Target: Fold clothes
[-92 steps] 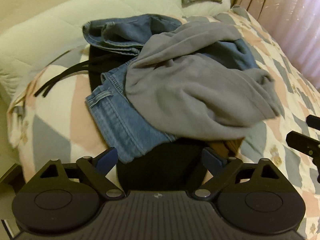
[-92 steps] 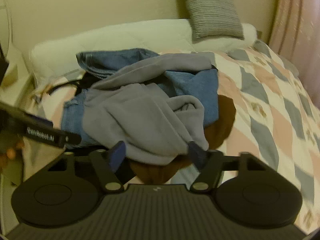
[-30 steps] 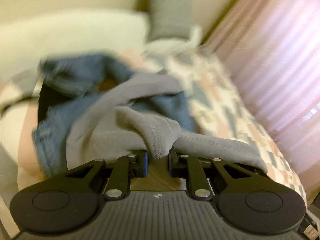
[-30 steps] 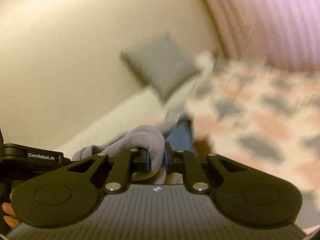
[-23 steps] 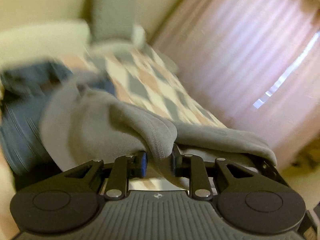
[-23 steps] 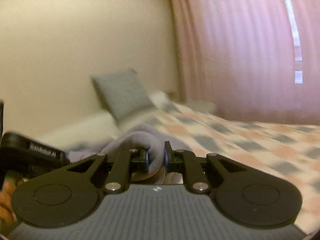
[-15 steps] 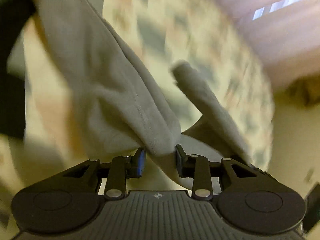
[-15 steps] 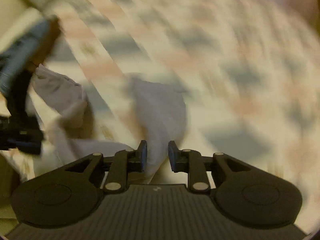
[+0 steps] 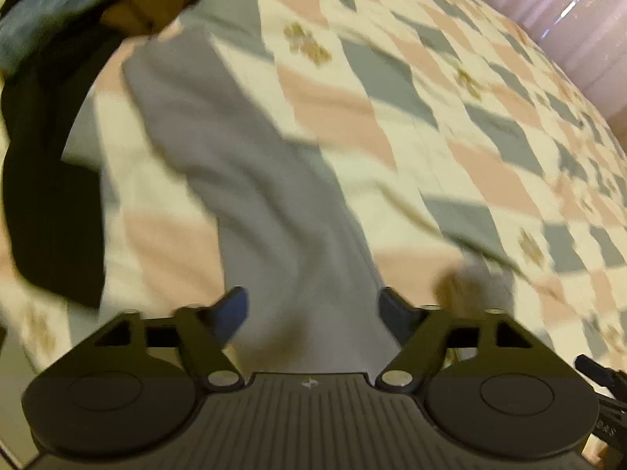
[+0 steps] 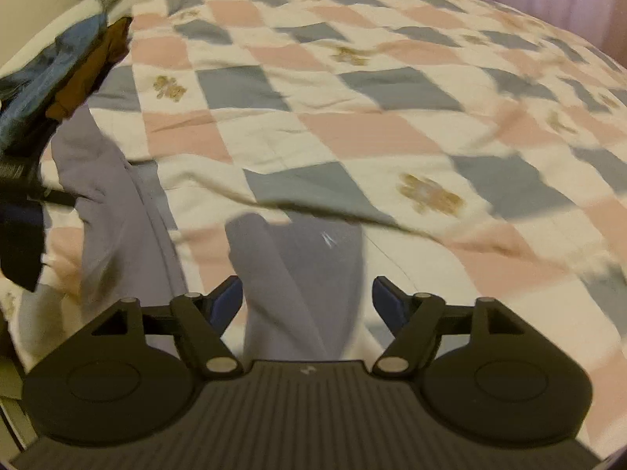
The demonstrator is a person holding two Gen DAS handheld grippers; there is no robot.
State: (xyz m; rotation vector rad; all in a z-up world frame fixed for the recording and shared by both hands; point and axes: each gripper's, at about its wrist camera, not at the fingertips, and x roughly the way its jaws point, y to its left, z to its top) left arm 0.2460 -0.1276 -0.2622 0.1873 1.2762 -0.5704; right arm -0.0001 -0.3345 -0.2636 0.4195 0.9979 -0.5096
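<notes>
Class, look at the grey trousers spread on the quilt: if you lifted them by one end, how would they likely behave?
The grey trousers probably flop: they lie flat, following the quilt. The soft, matte cloth looks light and unlikely to slip. Both tongs, left and right, stand open over them.

No readable text, number or brand name is to be made out. Only a small pale emblem, not legible as letters, is stamped on the ribbed housing of the left gripper and of the right gripper.
</notes>
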